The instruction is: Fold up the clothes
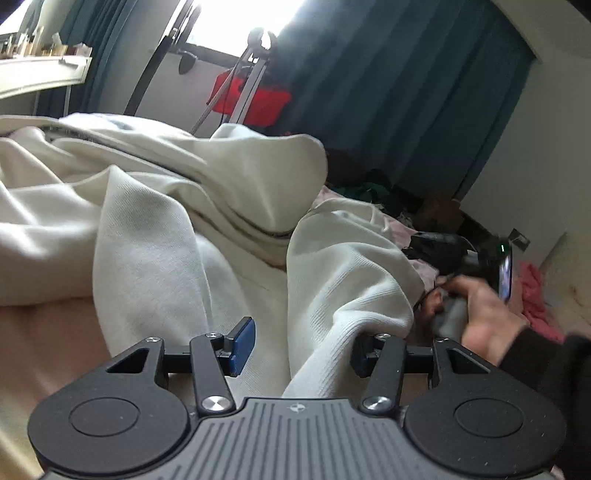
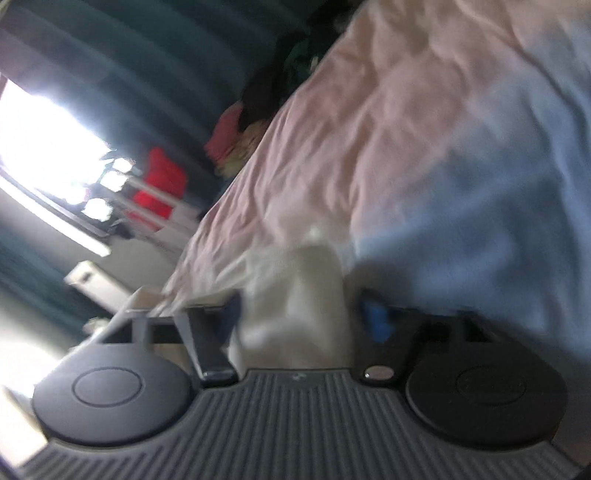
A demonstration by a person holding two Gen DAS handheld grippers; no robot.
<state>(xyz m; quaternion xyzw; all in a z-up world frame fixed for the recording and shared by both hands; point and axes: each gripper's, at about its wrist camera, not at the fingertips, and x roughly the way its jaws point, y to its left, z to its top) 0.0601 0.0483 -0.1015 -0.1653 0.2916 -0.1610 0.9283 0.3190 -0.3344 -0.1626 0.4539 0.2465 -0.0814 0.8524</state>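
— What sort of place is this?
— A home bedroom: a bed under a wrinkled pale pink sheet (image 2: 388, 122), long dark teal curtains (image 1: 388, 110) beside a bright window (image 1: 243, 22), and loose clothes heaped on the floor (image 1: 373, 192).

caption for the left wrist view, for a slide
Left gripper open over a fold of the cream garment on the bed, a hand at right.

Cream-white ribbed garment (image 1: 177, 206) on a pale pink bedsheet (image 2: 369, 122); teal-blue curtains (image 1: 388, 92); a bright red bag (image 1: 255, 98); black tongs (image 1: 299, 350) with blue pads (image 1: 244, 343); black sleeve (image 1: 550, 365)
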